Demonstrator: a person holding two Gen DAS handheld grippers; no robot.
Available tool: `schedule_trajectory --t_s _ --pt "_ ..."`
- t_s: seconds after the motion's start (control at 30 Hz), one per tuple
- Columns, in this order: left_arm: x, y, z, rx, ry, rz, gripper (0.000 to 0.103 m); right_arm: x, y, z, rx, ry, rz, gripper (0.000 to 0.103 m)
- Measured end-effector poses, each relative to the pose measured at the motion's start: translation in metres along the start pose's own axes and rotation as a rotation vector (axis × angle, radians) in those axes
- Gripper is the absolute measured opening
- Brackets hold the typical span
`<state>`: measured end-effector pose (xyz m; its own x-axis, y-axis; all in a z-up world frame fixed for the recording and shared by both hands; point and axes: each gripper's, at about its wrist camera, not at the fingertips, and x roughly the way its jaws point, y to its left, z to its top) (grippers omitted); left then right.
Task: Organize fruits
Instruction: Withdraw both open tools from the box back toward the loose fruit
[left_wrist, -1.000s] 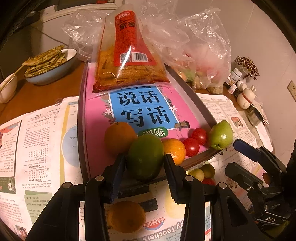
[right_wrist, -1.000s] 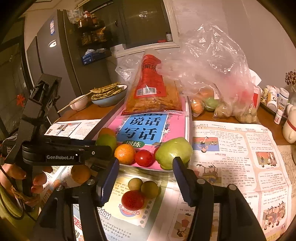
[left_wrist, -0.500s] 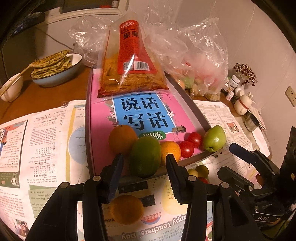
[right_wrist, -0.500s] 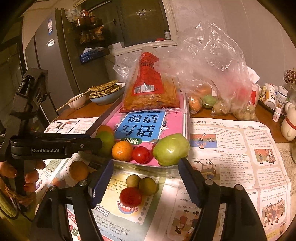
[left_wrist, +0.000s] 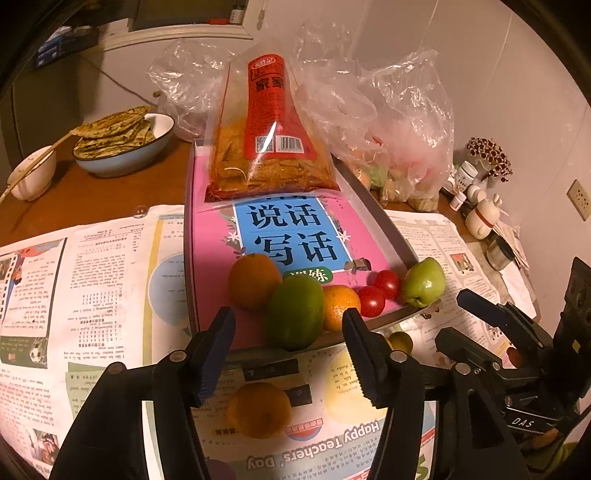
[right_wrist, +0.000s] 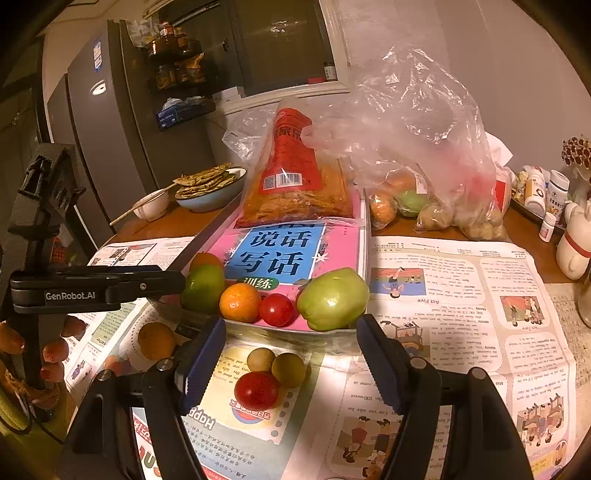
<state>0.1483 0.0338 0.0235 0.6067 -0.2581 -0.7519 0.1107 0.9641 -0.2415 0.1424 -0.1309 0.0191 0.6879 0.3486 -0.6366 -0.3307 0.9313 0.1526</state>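
A tray (left_wrist: 384, 221) lined with a pink book holds a row of fruit at its near edge: an orange (left_wrist: 254, 280), a green mango (left_wrist: 295, 312), a small orange (left_wrist: 341, 306), two red tomatoes (left_wrist: 371, 301) and a green apple (left_wrist: 424, 282). My left gripper (left_wrist: 288, 358) is open and empty, just short of the mango. A loose orange (left_wrist: 258, 410) lies on the newspaper below it. My right gripper (right_wrist: 291, 363) is open and empty over a red tomato (right_wrist: 256, 389) and two small green fruits (right_wrist: 288, 369) on the paper. The apple also shows in the right wrist view (right_wrist: 332, 299).
A red snack bag (left_wrist: 269, 147) lies on the tray's far half. Plastic bags of produce (right_wrist: 424, 166) stand behind it. A bowl of flatbreads (left_wrist: 122, 140) and a small bowl (left_wrist: 31, 173) sit at the far left. Bottles and figurines (right_wrist: 554, 199) stand at the right.
Both grippers have drawn back and up from the tray. The left fingers no longer flank the mango. The right gripper's opening looks a little wider.
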Motion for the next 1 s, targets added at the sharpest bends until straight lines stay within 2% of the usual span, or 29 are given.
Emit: schedule_trajectory --t_s 0.23,0.47,0.53,1.0 --pt "-0.004 0.001 -0.001 -0.003 -0.006 0.005 0.069 -0.001 0.000 0.000 -0.001 -0.001 -0.001 0.077" --pt "-0.007 0.006 -0.001 -0.026 -0.009 0.011 0.070 -0.002 0.002 0.001 -0.003 -0.002 -0.005 0.077" --pt "-0.008 0.007 -0.002 -0.028 -0.010 0.012 0.076 -0.002 0.002 0.001 -0.004 -0.002 -0.006 0.078" --pt "-0.027 0.002 -0.006 -0.016 -0.039 0.007 0.076 -0.014 -0.017 0.005 0.032 -0.015 -0.047 0.078"
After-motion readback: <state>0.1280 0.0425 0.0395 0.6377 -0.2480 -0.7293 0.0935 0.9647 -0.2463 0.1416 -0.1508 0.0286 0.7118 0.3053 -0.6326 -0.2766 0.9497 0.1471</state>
